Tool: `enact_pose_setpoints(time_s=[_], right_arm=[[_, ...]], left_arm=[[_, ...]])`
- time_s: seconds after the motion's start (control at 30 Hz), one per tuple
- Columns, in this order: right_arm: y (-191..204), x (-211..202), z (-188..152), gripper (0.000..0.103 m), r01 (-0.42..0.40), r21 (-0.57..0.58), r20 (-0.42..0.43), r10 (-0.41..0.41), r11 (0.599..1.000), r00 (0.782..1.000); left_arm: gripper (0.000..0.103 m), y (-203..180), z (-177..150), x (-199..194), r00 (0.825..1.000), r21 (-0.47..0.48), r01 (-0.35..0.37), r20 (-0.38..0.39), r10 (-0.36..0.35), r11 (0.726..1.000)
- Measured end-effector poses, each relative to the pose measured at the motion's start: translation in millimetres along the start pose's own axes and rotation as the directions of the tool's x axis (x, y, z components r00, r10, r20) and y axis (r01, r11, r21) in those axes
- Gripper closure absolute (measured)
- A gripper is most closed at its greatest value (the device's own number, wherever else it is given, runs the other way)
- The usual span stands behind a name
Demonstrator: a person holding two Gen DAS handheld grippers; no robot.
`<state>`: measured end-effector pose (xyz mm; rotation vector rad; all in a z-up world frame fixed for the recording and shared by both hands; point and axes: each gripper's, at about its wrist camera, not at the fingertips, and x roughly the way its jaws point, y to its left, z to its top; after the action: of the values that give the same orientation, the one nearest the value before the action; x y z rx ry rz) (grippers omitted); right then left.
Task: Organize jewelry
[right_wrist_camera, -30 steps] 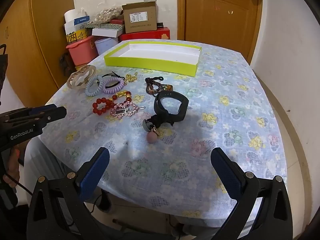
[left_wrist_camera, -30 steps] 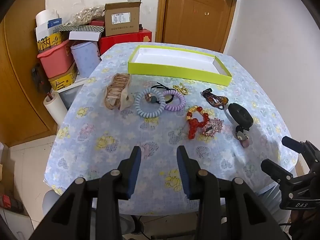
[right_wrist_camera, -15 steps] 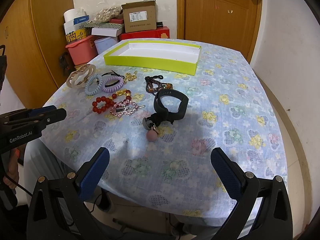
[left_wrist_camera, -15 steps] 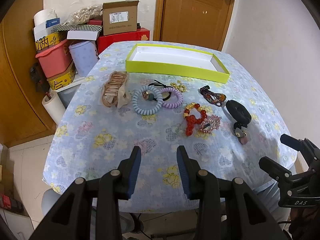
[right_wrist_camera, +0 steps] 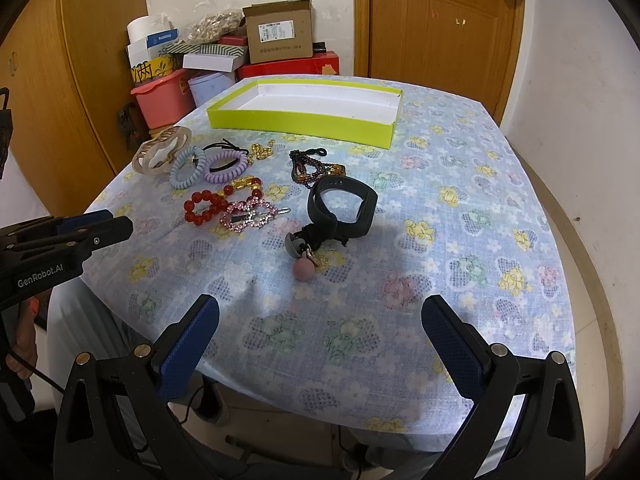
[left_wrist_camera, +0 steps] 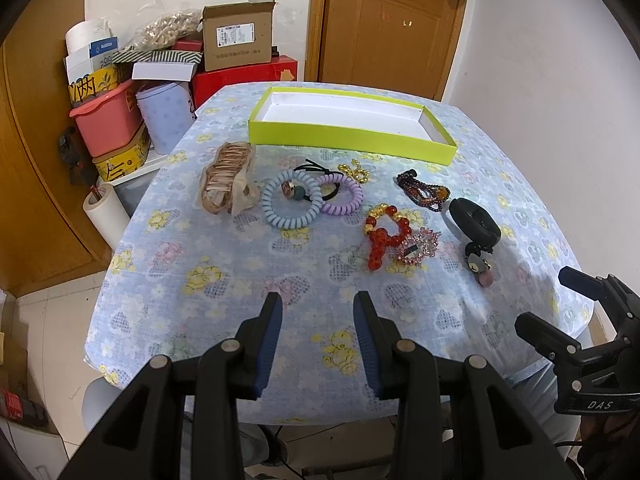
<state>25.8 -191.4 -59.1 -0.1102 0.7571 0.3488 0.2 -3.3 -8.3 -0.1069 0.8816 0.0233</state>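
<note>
A shallow yellow-green tray (left_wrist_camera: 348, 142) with a white, empty floor lies at the far side of the flowered tablecloth. In front of it lie a beige hair claw (left_wrist_camera: 226, 182), blue (left_wrist_camera: 290, 224) and purple (left_wrist_camera: 352, 200) coil hair ties, small gold beads (left_wrist_camera: 354, 172), a red bead bracelet (left_wrist_camera: 380, 236), a pink rhinestone clip (left_wrist_camera: 416, 248), a dark bead bracelet (left_wrist_camera: 424, 194) and a black wristband (right_wrist_camera: 320, 208) with a charm (right_wrist_camera: 304, 270). My left gripper (left_wrist_camera: 319, 300) hovers open over the near table edge, holding nothing. My right gripper (right_wrist_camera: 320, 304) stands wide open short of the charm.
Stacked boxes (left_wrist_camera: 236, 40), a pink bin (left_wrist_camera: 106, 122) and a paper roll (left_wrist_camera: 100, 212) crowd the floor left of the table. A wooden door (left_wrist_camera: 392, 28) stands behind. A hand (right_wrist_camera: 20, 344) holds the left gripper's handle.
</note>
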Motion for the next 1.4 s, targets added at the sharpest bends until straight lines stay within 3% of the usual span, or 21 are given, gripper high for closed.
enact_pose_setpoints(time_s=[0.97, 1.4], right_arm=[[-1.3, -2.4, 3.9, 0.002, -0.006, -0.007, 0.013, 0.006, 1.0, 1.0], [-8.5, 6.8, 26.9, 0.005, -0.028, -0.008, 0.04, 0.029, 1.0, 0.999]], left_arm=[[0.065, 2.2, -0.2, 1.3, 1.0, -0.001, -0.006, -0.002, 0.006, 1.0], [0.064, 34.8, 21.8, 12.9, 0.999, -0.064, -0.016, 0.03, 0.018, 0.998]])
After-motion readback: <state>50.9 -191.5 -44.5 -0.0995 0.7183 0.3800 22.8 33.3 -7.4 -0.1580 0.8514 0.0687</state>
